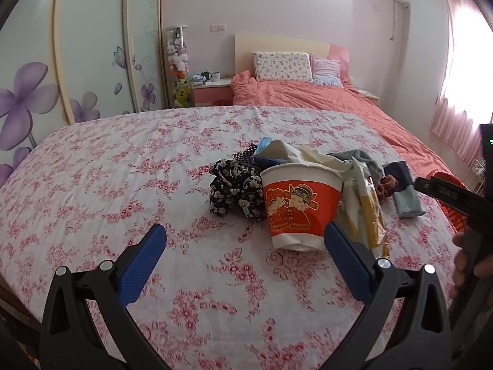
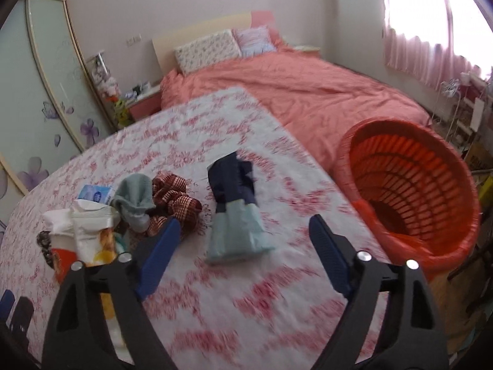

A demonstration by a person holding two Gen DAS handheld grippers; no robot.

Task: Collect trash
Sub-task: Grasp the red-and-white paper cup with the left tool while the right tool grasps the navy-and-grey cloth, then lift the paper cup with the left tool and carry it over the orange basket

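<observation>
A red paper cup (image 1: pixel 300 206) printed with a cartoon couple stands on the floral cloth (image 1: pixel 123 169), with crumpled paper in and behind it. A yellow and white wrapper (image 1: pixel 366 215) leans on its right side. My left gripper (image 1: pixel 245 227) is open just short of the cup, its right pad beside the cup's base. In the right wrist view my right gripper (image 2: pixel 245 220) is open above a folded navy and pale blue bundle (image 2: pixel 237 209) and grips nothing. The cup (image 2: pixel 63 252) and wrapper (image 2: pixel 92 234) are at its left.
An orange slatted basket (image 2: pixel 409 197) stands off the cloth's right edge. A black floral scrunchie (image 1: pixel 234 191), a brown checked scrunchie (image 2: pixel 175 197), a grey-green sock (image 2: pixel 135 200) and a blue tissue packet (image 2: pixel 94 194) lie in the pile. A bed with a coral cover (image 2: pixel 292 92) is behind.
</observation>
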